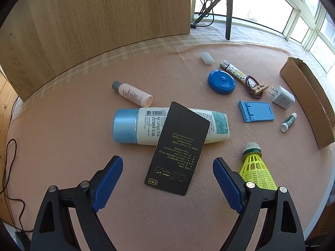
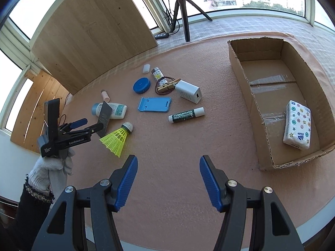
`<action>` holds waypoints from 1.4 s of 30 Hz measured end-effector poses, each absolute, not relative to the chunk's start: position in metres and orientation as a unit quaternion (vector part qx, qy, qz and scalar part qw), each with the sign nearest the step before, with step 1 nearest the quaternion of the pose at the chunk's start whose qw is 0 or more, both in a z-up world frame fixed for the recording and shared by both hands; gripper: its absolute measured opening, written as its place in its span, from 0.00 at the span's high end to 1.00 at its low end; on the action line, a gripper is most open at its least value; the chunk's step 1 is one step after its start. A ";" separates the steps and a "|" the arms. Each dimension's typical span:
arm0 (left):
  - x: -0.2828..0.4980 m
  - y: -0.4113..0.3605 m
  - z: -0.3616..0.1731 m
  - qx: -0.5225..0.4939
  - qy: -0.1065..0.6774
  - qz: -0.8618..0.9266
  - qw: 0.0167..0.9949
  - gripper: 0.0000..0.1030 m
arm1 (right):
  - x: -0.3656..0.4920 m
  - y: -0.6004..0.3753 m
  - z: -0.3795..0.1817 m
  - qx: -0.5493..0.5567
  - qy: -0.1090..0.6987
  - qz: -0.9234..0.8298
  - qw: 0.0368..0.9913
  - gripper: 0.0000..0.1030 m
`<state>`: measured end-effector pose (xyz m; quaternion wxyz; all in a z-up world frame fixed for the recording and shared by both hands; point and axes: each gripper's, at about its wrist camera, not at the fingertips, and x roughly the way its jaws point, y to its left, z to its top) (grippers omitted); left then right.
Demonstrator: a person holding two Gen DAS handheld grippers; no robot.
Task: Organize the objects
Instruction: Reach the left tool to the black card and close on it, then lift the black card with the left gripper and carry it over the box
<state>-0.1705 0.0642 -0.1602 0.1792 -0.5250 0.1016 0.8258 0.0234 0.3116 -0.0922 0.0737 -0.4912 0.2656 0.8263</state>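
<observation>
Pink mat cluttered; black card leans on lotion bottle; shuttlecock beside; both jaws open, empty.

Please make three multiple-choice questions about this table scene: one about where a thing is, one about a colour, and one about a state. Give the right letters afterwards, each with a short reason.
1. Where is the tissue pack?
A. Inside the cardboard box
B. On the pink mat beside the shuttlecock
C. Under the black card

2. What colour is the skirt of the shuttlecock?
A. White
B. Yellow
C. Red

3. How does the black card lie?
A. Flat on the mat, apart from everything
B. Standing upright in the box
C. Propped across the lotion tube

Answers:
1 A: the right wrist view shows the pack on the box floor.
2 B: its mesh skirt is bright yellow in both views.
3 C: the card's far end rests on the tube, covering its middle.
</observation>
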 end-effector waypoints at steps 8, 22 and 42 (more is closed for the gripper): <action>-0.177 0.072 -0.173 -0.537 0.109 0.817 0.180 0.15 | 0.025 0.318 -0.097 -0.493 0.278 0.821 0.081 0.44; -0.183 0.074 -0.188 -0.554 0.107 0.806 0.176 0.36 | 0.024 0.317 -0.099 -0.497 0.272 0.820 0.085 0.44; -0.176 0.074 -0.160 -0.532 0.092 0.824 0.172 0.46 | 0.025 0.321 -0.102 -0.501 0.266 0.819 0.086 0.44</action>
